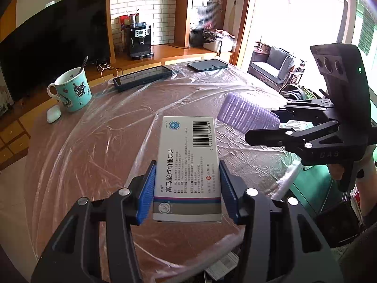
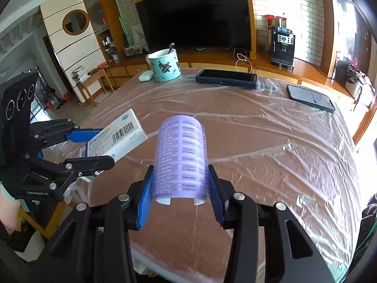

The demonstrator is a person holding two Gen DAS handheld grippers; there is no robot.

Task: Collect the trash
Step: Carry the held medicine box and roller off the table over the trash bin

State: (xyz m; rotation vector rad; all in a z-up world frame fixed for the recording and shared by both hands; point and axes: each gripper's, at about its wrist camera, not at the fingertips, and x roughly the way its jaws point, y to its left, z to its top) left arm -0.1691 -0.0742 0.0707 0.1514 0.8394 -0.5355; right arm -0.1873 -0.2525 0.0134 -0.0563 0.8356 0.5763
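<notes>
left wrist view: the left gripper (image 1: 187,184) is clamped across a medicine box (image 1: 188,162) at lower centre, held above the plastic-covered table (image 1: 106,141). it looks light, thin card, easily crushed. right of centre, the right gripper (image 2: 180,193) pinches a purple hair roller (image 2: 181,155), springy, bristly, unlikely to slip.

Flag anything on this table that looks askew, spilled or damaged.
Nothing is spilled or broken. The clear plastic cover over the table is wrinkled and bunched. The mug stands upright with a spoon in it. The medicine box and purple hair roller are held in the grippers, off the table.
</notes>
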